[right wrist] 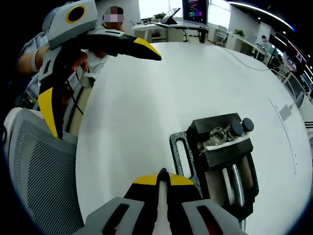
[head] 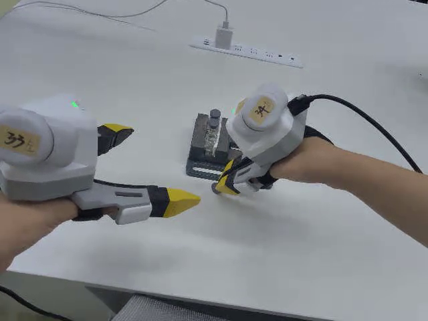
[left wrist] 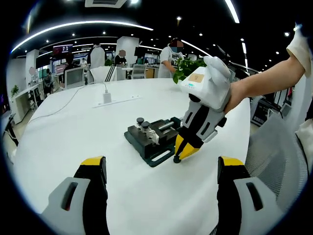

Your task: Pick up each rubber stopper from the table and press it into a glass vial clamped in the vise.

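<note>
Two dark grey round rubber stoppers (right wrist: 236,128) already seated on top of clear glass vials (head: 211,138), side by side at one end of the row. Beside them, an open glass vial (right wrist: 217,133) with a bare mouth. All clamped upright in the black metal vise (head: 199,130), near the middle of the white counter (head: 301,241).

Just at the front corner of the vise, the right gripper (head: 221,188), pointed down at the counter, yellow tips almost on the surface. Jaws closed together, with only a thin slit between them in the right gripper view. At the very tips, a small grey round piece (head: 215,189), visible in the head view. Cannot tell for sure whether a rubber stopper, nor whether pinched between the jaws or only lying under them. A black cable (head: 374,127) from the back of this gripper, running along above the person's forearm.

To the left, well apart from the vise, the left gripper (head: 160,164), held above the counter and directed towards the vise. Jaws spread wide, nothing between them.

Further back on the counter, a long white power strip (head: 261,52) with a white charger (head: 224,33) plugged into it. At the counter's edge, in the right gripper view, a grey mesh chair (right wrist: 39,166) below the left gripper.
</note>
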The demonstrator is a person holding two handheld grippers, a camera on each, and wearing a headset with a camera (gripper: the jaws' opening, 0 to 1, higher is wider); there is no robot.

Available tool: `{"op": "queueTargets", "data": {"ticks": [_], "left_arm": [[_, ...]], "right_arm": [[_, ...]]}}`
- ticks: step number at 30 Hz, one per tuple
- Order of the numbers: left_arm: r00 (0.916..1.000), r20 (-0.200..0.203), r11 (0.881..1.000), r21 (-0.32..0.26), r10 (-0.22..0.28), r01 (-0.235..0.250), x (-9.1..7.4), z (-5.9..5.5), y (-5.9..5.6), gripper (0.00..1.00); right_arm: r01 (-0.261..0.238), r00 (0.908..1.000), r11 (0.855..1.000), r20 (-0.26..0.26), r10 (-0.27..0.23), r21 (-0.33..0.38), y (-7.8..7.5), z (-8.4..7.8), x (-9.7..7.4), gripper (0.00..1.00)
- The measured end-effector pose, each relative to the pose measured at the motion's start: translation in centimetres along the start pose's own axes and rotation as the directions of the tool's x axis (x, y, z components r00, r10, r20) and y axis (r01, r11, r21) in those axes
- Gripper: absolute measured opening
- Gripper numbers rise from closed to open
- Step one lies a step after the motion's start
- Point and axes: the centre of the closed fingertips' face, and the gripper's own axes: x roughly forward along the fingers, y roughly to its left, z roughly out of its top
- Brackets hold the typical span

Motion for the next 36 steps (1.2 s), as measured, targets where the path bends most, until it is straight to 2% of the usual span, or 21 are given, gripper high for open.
{"op": "queueTargets", "data": {"ticks": [4, 9, 11, 12, 15, 17, 20, 23, 26, 31, 34, 35, 36], "left_arm": [[1.0, 0.007, 1.0, 0.001, 0.001, -0.001, 0.0, 0.2, -0.1, 0.93], [0.9999, 0.011, 1.0, 0.01, 0.003, -0.003, -0.2, 0.3, -0.2, 0.93], [0.9996, 0.028, 1.0, 0.024, 0.01, -0.011, -0.4, 0.5, -0.4, 0.92], [0.9992, 0.033, 1.0, 0.011, 0.023, -0.023, -0.4, 0.5, -0.3, 0.92], [0.9985, 0.046, 1.0, -0.001, 0.029, -0.029, -0.5, 0.7, -0.5, 0.92], [0.9984, 0.046, 0.999, -0.006, 0.032, -0.032, -0.3, 0.7, -0.5, 0.92], [0.999, 0.04, 1.0, 0.002, 0.02, -0.02, 0.2, 0.6, -0.5, 0.92], [0.9991, 0.041, 1.0, 0.012, 0.009, -0.01, 0.6, 0.8, -0.5, 0.92], [0.9988, 0.048, 1.0, 0.011, 0.005, -0.006, 0.9, 1.0, -0.6, 0.92], [0.998, 0.063, 1.0, 0.007, 0.005, -0.006, 1.0, 1.2, -0.8, 0.9], [0.9977, 0.067, 1.0, 0.012, -0.007, 0.006, 1.1, 1.2, -1.1, 0.87], [0.9975, 0.071, 1.0, 0.014, -0.009, 0.008, 1.2, 1.3, -1.2, 0.87], [0.9973, 0.072, 1.0, 0.017, -0.01, 0.009, 1.3, 1.3, -1.2, 0.87]], "right_arm": [[0.007, 1.0, 1.0, -0.005, -0.007, 0.003, 0.0, -0.1, -0.1, 0.0], [0.0, 0.9997, 0.996, 0.025, -0.003, 0.093, 0.0, 0.1, -0.1, 0.0], [-0.008, 0.9992, 0.992, 0.039, 0.003, 0.123, 0.0, 0.1, -0.2, 0.0], [-0.014, 0.9986, 0.989, 0.053, 0.006, 0.146, -0.1, 0.0, -0.2, 0.0], [-0.016, 0.9978, 0.983, 0.067, 0.004, 0.183, -0.2, -0.3, -0.4, 0.0], [-0.004, 0.9978, 0.984, 0.066, -0.007, 0.177, -0.3, -0.6, -0.6, 0.0], [-0.009, 0.9929, 0.964, 0.117, -0.022, 0.264, -0.7, -0.5, -1.3, 0.0], [-0.022, 0.9877, 0.952, 0.154, -0.026, 0.305, -0.9, -0.5, -2.3, 0.0], [0.006, 0.9901, 0.959, 0.133, -0.046, 0.284, -1.2, -1.1, -2.8, 0.0], [-0.018, 0.981, 0.939, 0.187, -0.05, 0.343, -1.5, -0.6, -3.7, 0.0], [-0.067, 0.9677, 0.913, 0.249, -0.039, 0.402, -1.2, 0.4, -4.3, 0.0], [-0.092, 0.9611, 0.899, 0.274, -0.033, 0.428, -1.1, 0.8, -4.6, 0.0], [-0.103, 0.957, 0.894, 0.289, -0.031, 0.436, -1.1, 1.1, -4.8, 0.0]]}}
